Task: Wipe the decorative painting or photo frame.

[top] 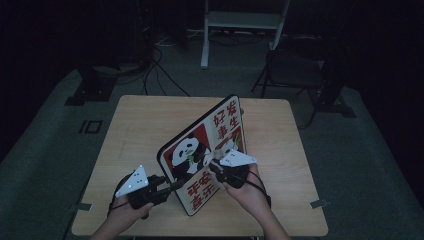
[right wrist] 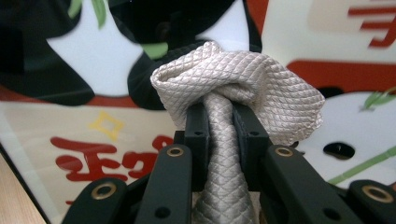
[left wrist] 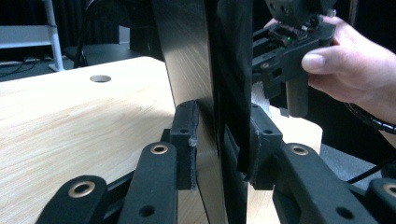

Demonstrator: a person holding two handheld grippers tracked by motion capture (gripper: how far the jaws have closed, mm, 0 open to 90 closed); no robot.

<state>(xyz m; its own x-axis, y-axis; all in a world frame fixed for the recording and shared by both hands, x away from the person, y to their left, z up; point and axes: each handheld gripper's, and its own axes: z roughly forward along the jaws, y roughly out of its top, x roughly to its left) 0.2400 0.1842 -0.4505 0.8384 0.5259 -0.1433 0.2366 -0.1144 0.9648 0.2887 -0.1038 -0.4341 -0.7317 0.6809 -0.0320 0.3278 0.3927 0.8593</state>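
Note:
A flat board (top: 200,150) printed with a panda and red characters stands tilted on its edge on the wooden table (top: 145,130). My left gripper (top: 172,186) is shut on the board's lower left edge; in the left gripper view the pads (left wrist: 192,140) squeeze the dark board edge (left wrist: 219,93) from both sides. My right gripper (top: 216,162) is shut on a bunched beige quilted cloth (right wrist: 238,93), pressed against the board's printed face (right wrist: 93,51) over the panda. In the high view the cloth (top: 220,151) shows pale at the board's middle.
The table has a round hole (left wrist: 100,78) in its top. Behind it stand a white frame (top: 240,25) and a dark chair (top: 295,70), with cables on the floor. The other hand with its gripper (left wrist: 299,51) shows beyond the board in the left gripper view.

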